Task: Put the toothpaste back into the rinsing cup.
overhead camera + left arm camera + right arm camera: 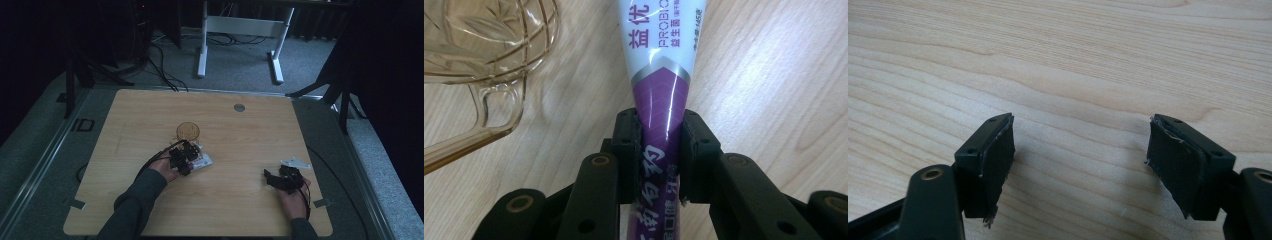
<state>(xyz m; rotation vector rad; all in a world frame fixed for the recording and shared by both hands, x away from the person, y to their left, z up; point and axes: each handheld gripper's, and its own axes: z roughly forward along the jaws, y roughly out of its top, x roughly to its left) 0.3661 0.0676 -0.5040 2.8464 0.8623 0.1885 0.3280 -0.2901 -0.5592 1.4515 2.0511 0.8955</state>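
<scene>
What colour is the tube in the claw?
The tube is purple and white, clearest in the left gripper view.

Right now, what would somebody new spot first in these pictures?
Probably the purple-and-white tube, pinched between the left gripper near the middle of the wooden table. Just beyond it stands a clear amber glass mug. The right gripper rests open over bare wood.
</scene>
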